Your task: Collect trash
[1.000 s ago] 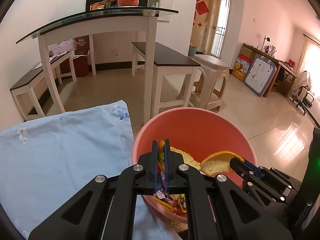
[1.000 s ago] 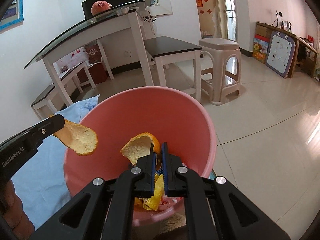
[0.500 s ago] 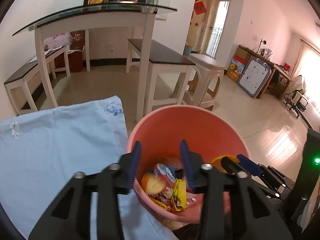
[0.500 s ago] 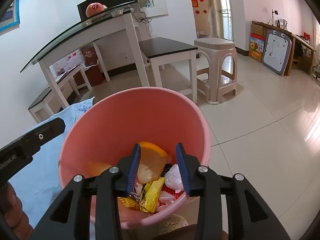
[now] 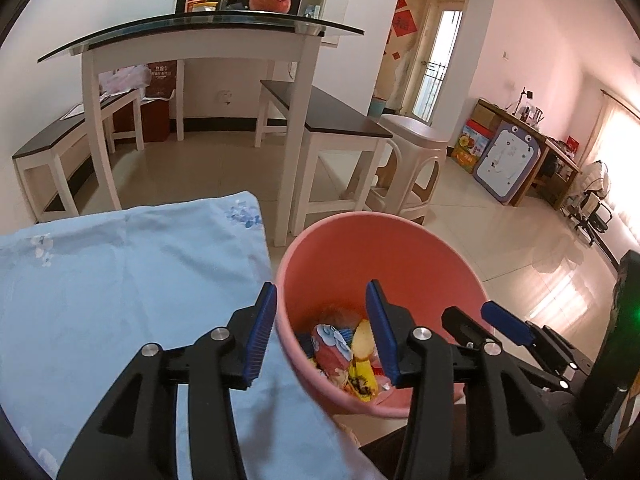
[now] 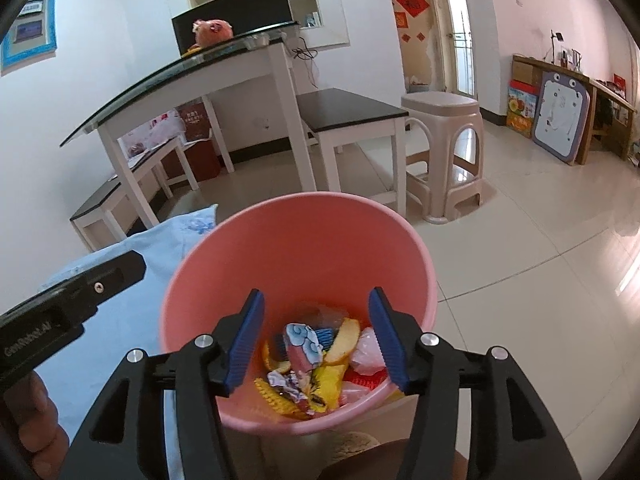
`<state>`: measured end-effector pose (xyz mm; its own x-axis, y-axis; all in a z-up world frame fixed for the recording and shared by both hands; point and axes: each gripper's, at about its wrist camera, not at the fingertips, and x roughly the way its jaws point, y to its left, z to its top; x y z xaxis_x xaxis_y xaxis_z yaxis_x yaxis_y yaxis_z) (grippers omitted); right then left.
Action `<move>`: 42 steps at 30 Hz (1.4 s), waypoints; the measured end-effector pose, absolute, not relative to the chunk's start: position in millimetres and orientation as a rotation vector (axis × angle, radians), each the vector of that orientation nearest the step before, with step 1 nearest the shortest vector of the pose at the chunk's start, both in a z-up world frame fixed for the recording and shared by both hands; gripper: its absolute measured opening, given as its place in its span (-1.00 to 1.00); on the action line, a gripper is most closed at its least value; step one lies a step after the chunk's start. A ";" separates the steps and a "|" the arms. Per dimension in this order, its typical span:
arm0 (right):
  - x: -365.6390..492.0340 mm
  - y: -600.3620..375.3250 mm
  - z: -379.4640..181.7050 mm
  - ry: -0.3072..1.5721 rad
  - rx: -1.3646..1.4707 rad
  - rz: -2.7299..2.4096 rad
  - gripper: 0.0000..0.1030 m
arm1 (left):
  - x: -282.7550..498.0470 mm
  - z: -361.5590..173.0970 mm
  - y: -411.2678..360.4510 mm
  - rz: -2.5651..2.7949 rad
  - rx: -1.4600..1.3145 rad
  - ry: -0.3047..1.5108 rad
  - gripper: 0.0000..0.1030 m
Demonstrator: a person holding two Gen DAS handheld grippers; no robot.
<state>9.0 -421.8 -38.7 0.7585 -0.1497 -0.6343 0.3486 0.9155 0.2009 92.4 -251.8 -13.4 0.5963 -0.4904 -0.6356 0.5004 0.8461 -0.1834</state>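
A pink bin (image 5: 380, 248) (image 6: 304, 248) stands beside a table covered in a light blue cloth (image 5: 120, 280). Inside the bin lie orange peels (image 6: 346, 340), snack wrappers (image 6: 304, 346) and other trash (image 5: 344, 356). My left gripper (image 5: 320, 320) is open and empty, over the bin's near-left rim. My right gripper (image 6: 316, 328) is open and empty, just above the bin's near side. The right gripper's fingers (image 5: 504, 322) show at the right of the left wrist view, and the left gripper's finger (image 6: 80, 284) shows at the left of the right wrist view.
A glass-topped white table (image 5: 200, 36) stands behind, with dark benches (image 5: 324, 116) and a beige plastic stool (image 6: 444, 152). The tiled floor (image 6: 540, 220) stretches right. The blue cloth (image 6: 120, 300) also lies left of the bin.
Both grippers held orange peels over the bin a second ago. Both have opened, the peels have dropped into the bin, and the jaws have now spread wider.
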 end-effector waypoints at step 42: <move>-42.6 -317.9 0.9 0.576 0.246 -0.175 0.46 | 26.4 6.3 -167.5 -0.489 -0.020 0.681 -0.09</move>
